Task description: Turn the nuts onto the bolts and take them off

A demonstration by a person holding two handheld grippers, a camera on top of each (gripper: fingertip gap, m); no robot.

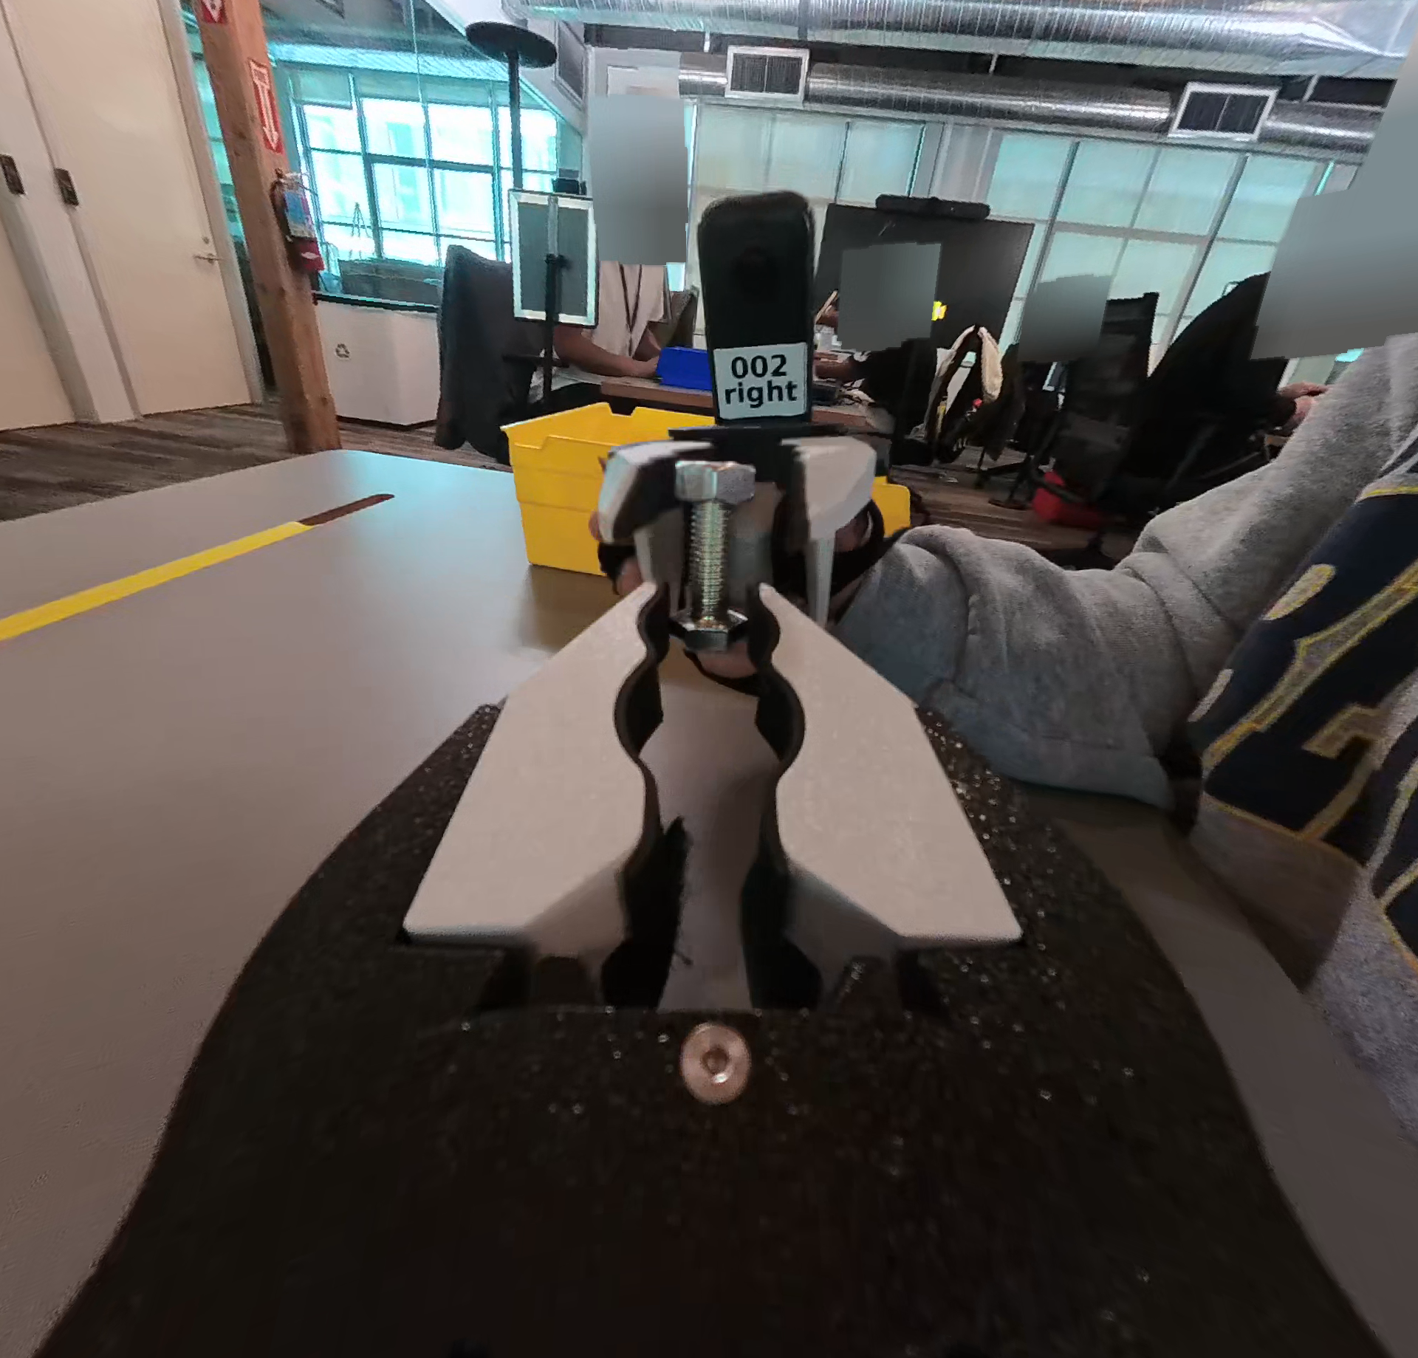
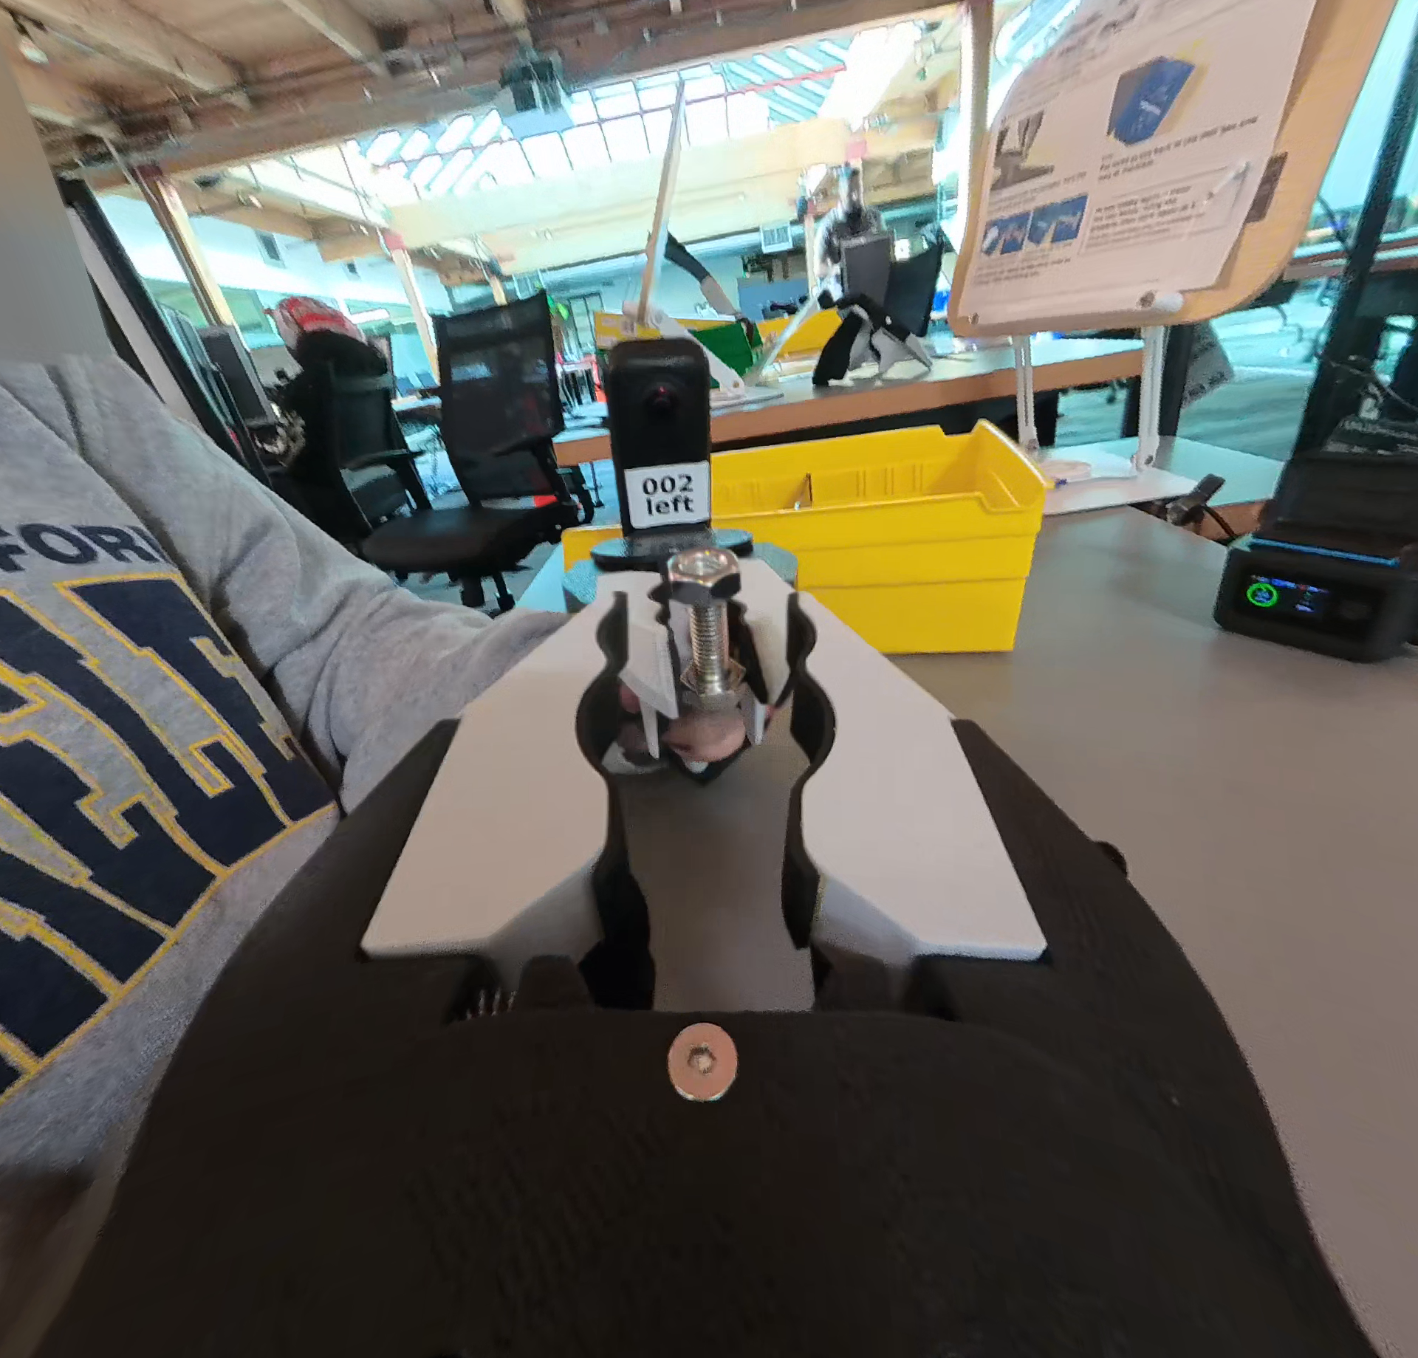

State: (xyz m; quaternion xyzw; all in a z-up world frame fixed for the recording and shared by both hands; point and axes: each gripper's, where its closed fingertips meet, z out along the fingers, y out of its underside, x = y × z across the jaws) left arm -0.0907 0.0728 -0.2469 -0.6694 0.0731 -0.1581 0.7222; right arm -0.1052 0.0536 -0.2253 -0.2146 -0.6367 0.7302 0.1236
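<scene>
A silver bolt (image 1: 707, 554) stands upright in the air above the grey table (image 1: 230, 746), head up. A silver nut (image 1: 710, 625) sits on the lower end of its thread. My left gripper (image 1: 710, 615) is shut on the nut. My right gripper (image 1: 717, 489) faces it and is shut on the bolt's hex head. In the right wrist view the right gripper (image 2: 702, 592) grips the bolt (image 2: 704, 631) by its head. The nut (image 2: 710, 688) sits below it, between the fingers of the left gripper (image 2: 710, 696).
A yellow bin (image 2: 921, 554) stands on the table just behind the grippers; it also shows in the left wrist view (image 1: 552, 477). A black device with a lit screen (image 2: 1304, 608) is at the right. A clipboard stand (image 2: 1112, 132) rises behind it. A grey sleeve (image 1: 1036, 631) reaches in. The grippers are tip to tip, or close to it.
</scene>
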